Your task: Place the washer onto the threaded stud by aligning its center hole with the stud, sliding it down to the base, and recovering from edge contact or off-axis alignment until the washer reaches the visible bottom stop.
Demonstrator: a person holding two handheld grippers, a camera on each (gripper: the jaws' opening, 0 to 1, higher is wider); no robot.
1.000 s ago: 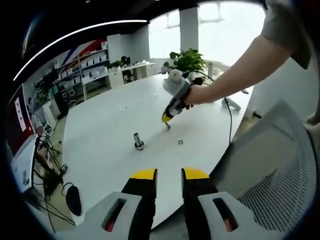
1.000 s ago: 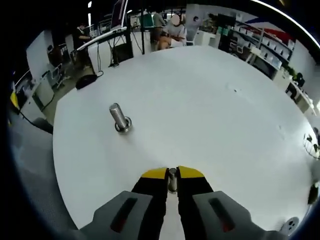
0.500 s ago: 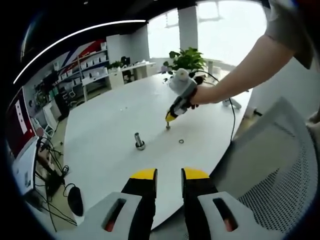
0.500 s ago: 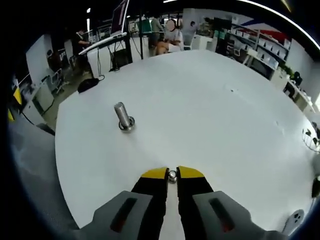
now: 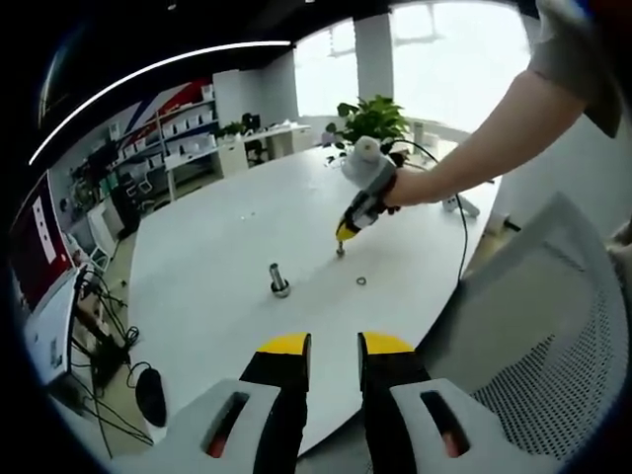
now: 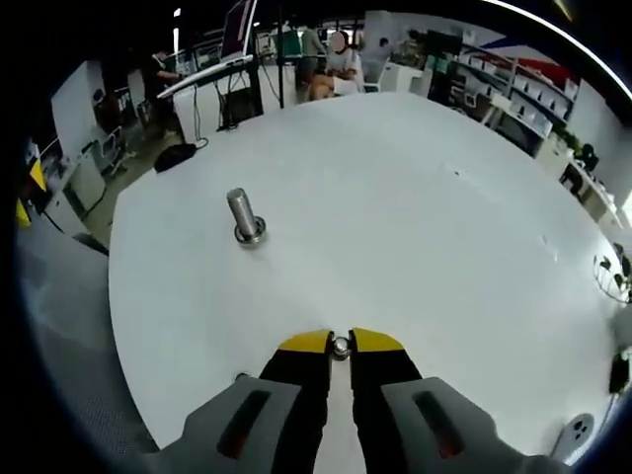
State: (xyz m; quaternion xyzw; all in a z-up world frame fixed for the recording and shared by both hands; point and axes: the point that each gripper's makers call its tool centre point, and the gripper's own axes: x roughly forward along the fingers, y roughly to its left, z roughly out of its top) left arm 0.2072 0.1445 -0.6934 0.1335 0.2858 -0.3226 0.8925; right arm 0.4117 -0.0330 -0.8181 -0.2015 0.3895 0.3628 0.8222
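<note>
While the threaded stud (image 6: 244,217) stands upright on the desk (image 6: 415,227), right tool (image 6: 340,343) pinches a washer (image 6: 341,346) near it; left tool (image 5: 334,343) hangs slightly spread, gripping nothing.

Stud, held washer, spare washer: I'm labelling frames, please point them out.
stud (image 6: 242,211), right gripper view, on its shaft.
held washer (image 6: 341,347), right gripper view, between claw tips.
spare washer (image 5: 361,281), left gripper view, on its ring.

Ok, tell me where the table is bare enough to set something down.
Most of the white table is bare: the wide stretch beyond the threaded stud toward the far edge, and the strip between the stud and the right gripper, which holds a washer. Least room lies around the stud and the spare washer near the table edge.
</note>
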